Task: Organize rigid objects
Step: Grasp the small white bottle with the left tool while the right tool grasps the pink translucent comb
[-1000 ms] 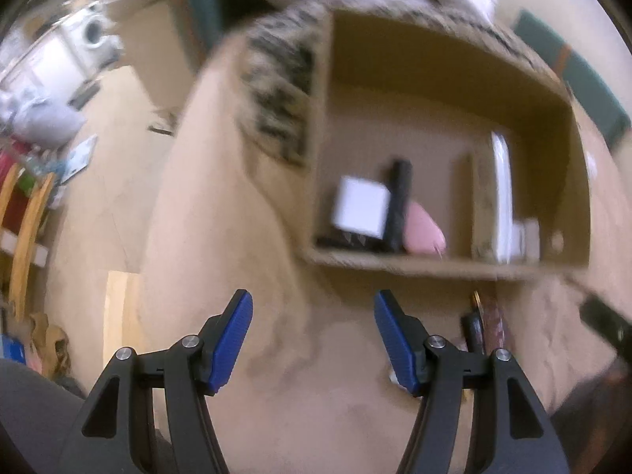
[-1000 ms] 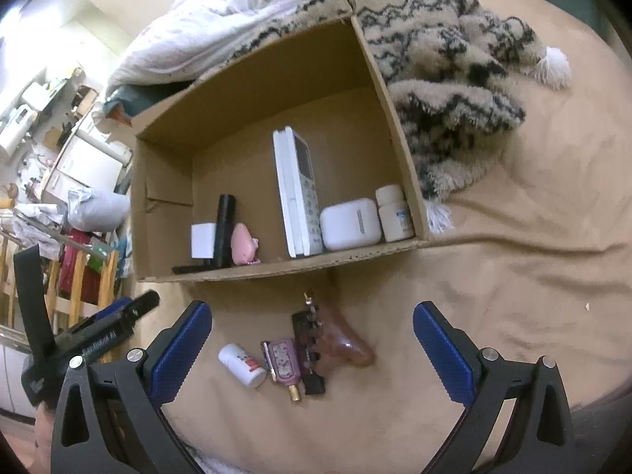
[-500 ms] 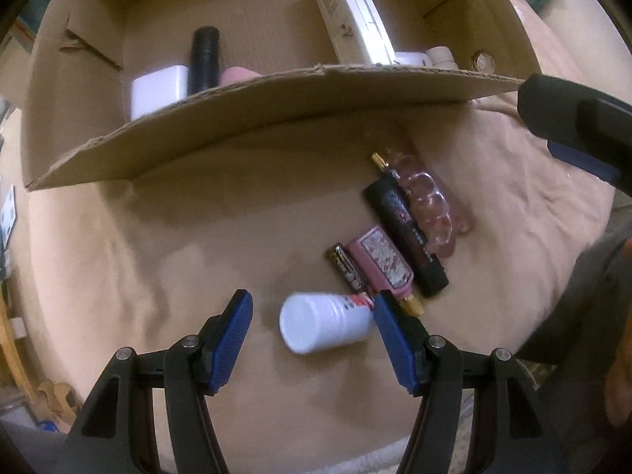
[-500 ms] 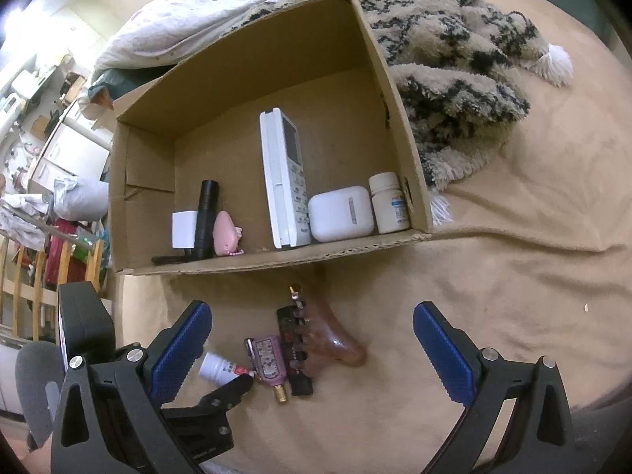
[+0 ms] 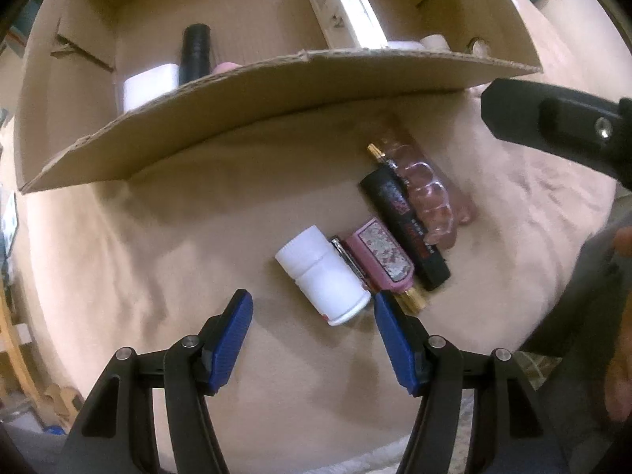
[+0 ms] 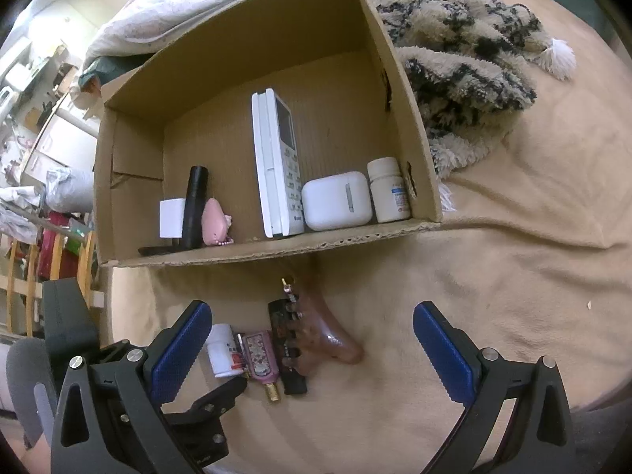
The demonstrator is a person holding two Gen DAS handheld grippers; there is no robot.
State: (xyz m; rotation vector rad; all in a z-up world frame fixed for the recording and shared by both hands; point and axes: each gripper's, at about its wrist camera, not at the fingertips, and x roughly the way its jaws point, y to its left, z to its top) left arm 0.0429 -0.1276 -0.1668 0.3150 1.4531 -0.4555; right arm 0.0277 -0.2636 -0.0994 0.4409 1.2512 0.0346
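Observation:
A white pill bottle (image 5: 324, 276) lies on its side on the beige blanket, beside a pink perfume bottle (image 5: 381, 260), a black tube (image 5: 405, 223) and a pink hair claw (image 5: 432, 201). My left gripper (image 5: 312, 318) is open, just short of the white bottle, fingers either side of its base. A cardboard box (image 6: 276, 251) behind holds a white remote (image 6: 276, 162), a white earbud case (image 6: 335, 199), a pill bottle (image 6: 389, 189), a black cylinder (image 6: 195, 205), a pink item (image 6: 214, 226) and a white cube (image 6: 172, 219). My right gripper (image 6: 312, 345) is open above the loose items (image 6: 276, 351).
A patterned fluffy blanket (image 6: 466, 47) lies right of the box, white bedding (image 6: 177, 0) behind it. The bed edge and room clutter (image 6: 35, 181) are to the left. The right gripper's body (image 5: 553, 126) shows at the upper right of the left wrist view.
My left gripper swung from facing the box down to the loose items and moved close to the white bottle. The right gripper edged slightly nearer the box.

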